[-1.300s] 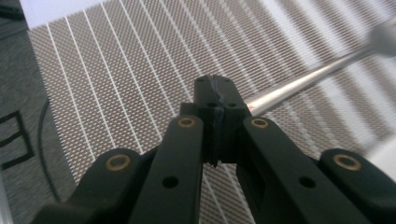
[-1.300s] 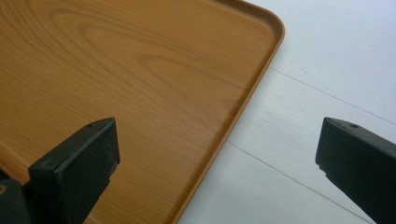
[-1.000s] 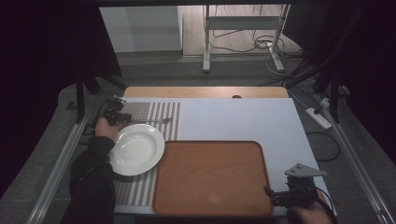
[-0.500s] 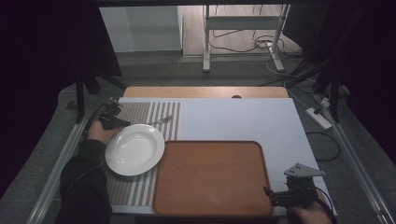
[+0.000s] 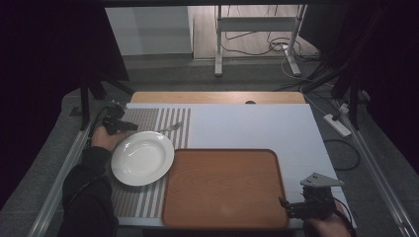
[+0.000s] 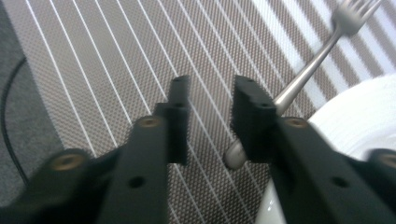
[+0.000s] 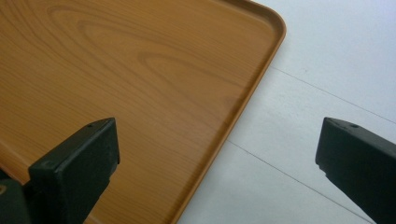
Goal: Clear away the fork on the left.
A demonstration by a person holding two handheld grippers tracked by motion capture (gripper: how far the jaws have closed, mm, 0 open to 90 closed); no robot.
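Dim surroundings frame a lit white table (image 5: 247, 126) with a wooden far edge, a striped placemat (image 5: 148, 197) along its left side and a bare floor with cables beyond. Nearest the person, the right gripper (image 5: 291, 207) rests at the near right corner of the wooden tray (image 5: 222, 187); in the right gripper view its jaws stand wide apart over the tray's rim (image 7: 243, 102), holding nothing, and the tray itself carries nothing. Farther in, on the placemat, sits a white plate (image 5: 142, 158), its right edge just beside the tray's left rim and seemingly lapping it, though I cannot tell for sure. Beyond the plate the left gripper (image 5: 129, 126) hovers low by the handle end of a fork (image 5: 170, 128), which lies on the stripes just behind the plate's far rim. The left gripper view shows its jaws parted with a narrow gap, the fork handle (image 6: 299, 84) running behind the right-hand jaw, its rounded tip peeking out at that jaw's inner side, not clamped. By my reading the work is at its start: the fork is approached but not yet grasped, and plate and fork both lie off the tray.
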